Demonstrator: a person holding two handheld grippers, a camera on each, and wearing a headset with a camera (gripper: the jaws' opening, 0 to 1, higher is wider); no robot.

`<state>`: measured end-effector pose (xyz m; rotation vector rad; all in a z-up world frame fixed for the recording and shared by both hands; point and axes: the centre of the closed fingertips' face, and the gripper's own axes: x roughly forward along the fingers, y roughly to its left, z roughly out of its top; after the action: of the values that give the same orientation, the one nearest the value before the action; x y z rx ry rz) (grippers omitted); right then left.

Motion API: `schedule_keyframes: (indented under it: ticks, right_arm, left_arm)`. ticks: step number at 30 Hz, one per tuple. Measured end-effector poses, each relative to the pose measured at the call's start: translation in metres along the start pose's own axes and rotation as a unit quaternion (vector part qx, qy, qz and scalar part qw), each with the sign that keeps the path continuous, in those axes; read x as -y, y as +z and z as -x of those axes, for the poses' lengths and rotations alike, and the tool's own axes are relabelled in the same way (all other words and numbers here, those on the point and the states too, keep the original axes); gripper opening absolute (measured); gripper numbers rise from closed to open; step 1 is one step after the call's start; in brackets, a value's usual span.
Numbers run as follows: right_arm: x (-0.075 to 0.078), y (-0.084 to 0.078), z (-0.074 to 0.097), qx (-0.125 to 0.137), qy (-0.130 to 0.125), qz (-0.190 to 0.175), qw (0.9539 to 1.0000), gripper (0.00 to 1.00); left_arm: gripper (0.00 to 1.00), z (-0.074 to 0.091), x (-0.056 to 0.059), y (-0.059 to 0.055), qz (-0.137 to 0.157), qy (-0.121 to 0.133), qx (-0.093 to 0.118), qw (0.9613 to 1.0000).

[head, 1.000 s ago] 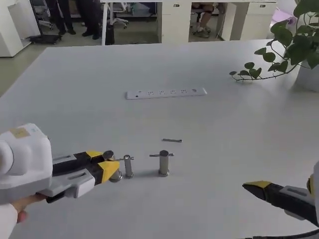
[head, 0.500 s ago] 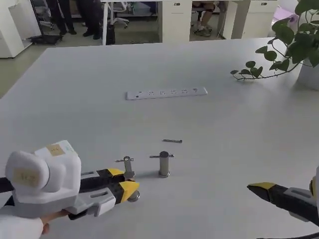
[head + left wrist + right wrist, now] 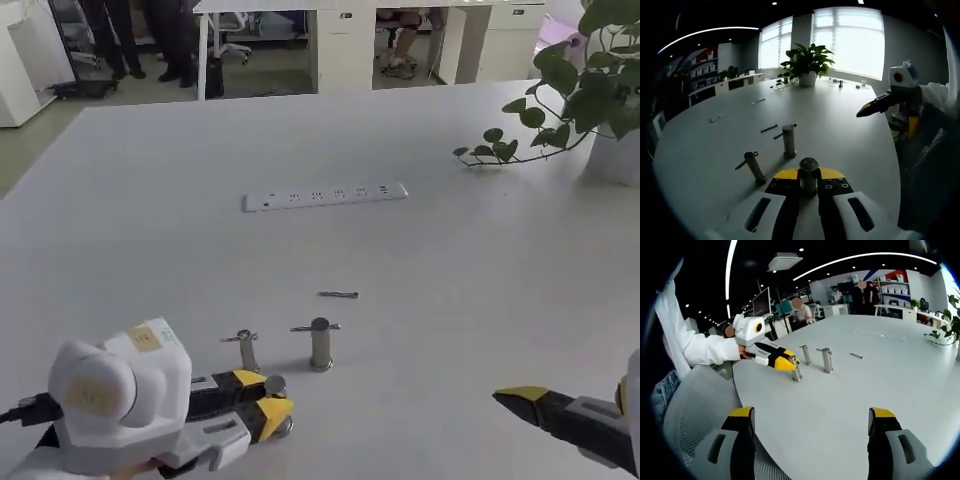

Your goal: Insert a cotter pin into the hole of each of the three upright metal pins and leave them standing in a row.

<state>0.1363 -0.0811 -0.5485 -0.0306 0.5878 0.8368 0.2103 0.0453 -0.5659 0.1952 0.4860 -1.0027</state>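
A white power strip (image 3: pixel 325 195) lies flat on the grey table (image 3: pixel 480 280). A leafy potted plant (image 3: pixel 615 155) stands near the table's far right edge.

Gripped pin (image 3: pixel 808 164) between the left gripper (image 3: pixel 809 176) jaws looks like bare brushed steel, shinier on its flat cap. Same dull-silver metal on the pin left of the jaws (image 3: pixel 754 167) and the pin ahead of the jaws (image 3: pixel 788 141). Jaw tips are matt yellow over black plastic, with smooth white plastic behind them. Right gripper (image 3: pixel 811 413) has the same finish. Table (image 3: pixel 850 120) ahead of the jaws is smooth and pale grey, mostly matt with a soft sheen
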Motion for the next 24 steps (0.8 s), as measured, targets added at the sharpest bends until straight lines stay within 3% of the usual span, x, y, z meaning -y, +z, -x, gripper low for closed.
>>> schedule_keyframes:
  ticks: [4,9,11,12,19,21,24]
  right_arm:
    - [0.001,0.003,0.001,0.007,0.004,0.001,1.0,0.91]
    - [0.002,0.006,0.002,0.014,0.002,0.0,0.9999,0.91]
    - [0.001,0.006,0.002,0.014,0.003,0.0,0.9999,0.91]
    - [0.0,0.007,0.002,0.014,0.004,0.001,0.9999,0.91]
    - [-0.004,0.006,-0.003,0.011,0.01,0.008,0.9999,0.91]
    - [-0.004,0.007,-0.004,0.009,0.01,0.013,0.9998,0.91]
    - [-0.003,0.01,-0.003,0.01,0.008,0.016,0.9998,0.91]
  left_arm:
    - [0.11,-0.004,0.004,-0.004,-0.014,-0.007,-0.013,0.9998]
    - [0.11,-0.003,0.005,-0.003,-0.014,-0.005,-0.008,0.9999]
    - [0.11,-0.002,0.004,-0.004,-0.035,-0.002,-0.009,0.9993]
    - [0.11,-0.001,0.005,-0.005,-0.019,-0.006,-0.007,0.9998]
    - [0.12,0.005,0.004,-0.001,-0.013,-0.014,0.009,0.9998]
    - [0.16,0.009,0.003,0.003,-0.009,-0.016,0.014,0.9997]
    - [0.33,0.021,0.002,0.006,-0.014,-0.024,0.012,0.9995]
